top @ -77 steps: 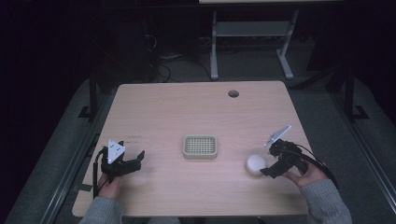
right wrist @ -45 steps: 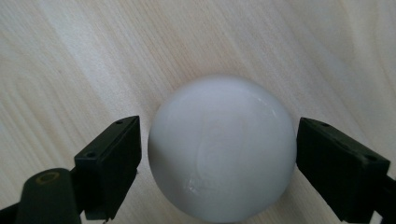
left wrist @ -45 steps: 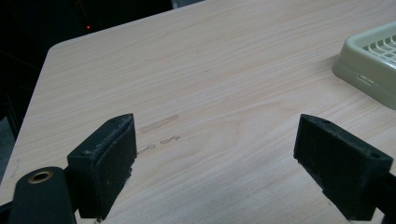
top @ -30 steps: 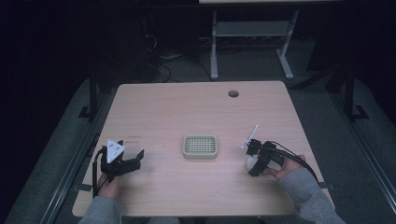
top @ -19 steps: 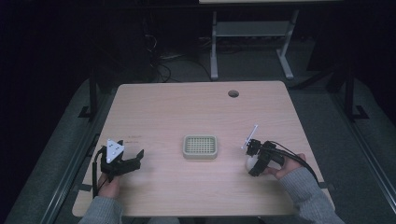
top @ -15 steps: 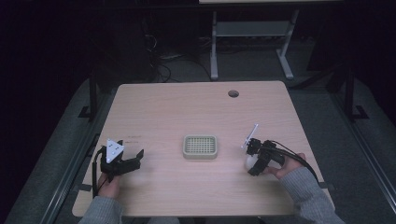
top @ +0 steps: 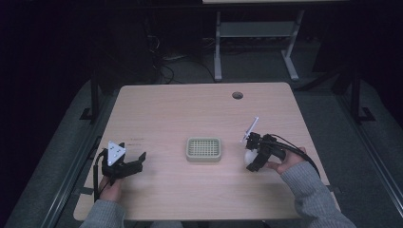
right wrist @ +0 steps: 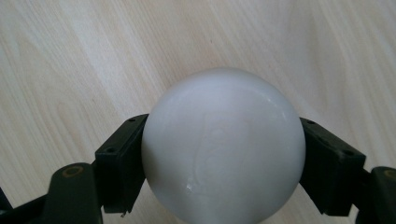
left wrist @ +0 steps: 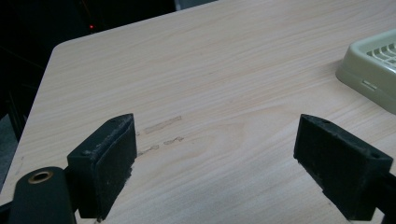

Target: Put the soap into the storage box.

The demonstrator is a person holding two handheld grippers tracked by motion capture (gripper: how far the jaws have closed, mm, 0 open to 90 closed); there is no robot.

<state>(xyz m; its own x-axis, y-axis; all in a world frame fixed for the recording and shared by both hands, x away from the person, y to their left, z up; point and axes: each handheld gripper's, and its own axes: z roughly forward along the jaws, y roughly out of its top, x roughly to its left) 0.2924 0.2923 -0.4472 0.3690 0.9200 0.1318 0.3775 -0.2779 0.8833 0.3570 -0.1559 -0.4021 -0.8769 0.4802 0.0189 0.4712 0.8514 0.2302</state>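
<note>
A wide counter (top: 180, 118) with a pale wood-grain top fills the middle of the high view; it has rounded corners and a small round hole (top: 237, 95) near its far edge. Around it the room is dark, and a light metal frame (top: 254, 42) stands on the floor beyond the counter.

Near the middle of the counter lies a small pale green tray (top: 204, 149) with a grid pattern on its top surface. In the left gripper view only one corner of this tray (left wrist: 373, 70) shows, at the right edge.

The left hand-held gripper (top: 124, 166) rests low on the counter at the person's left, well apart from the tray, with a grey three-cornered plate on top. Its jaws stand wide apart with only bare wood between them, so it is released. In its own view some faint scuff marks (left wrist: 161, 133) show on the wood just beside the left jaw.

The right hand-held gripper (top: 252, 159) is at the right of the tray, near it but not touching, held by a hand in a grey sleeve (top: 311, 194). It is grasping a white ball (right wrist: 223, 144): the two black jaws press against the opposite sides of the ball. The ball is smooth and glossy, with a faint raised marking on its front. In the high view the ball (top: 248, 156) shows only partly. I cannot tell whether it touches the counter.
</note>
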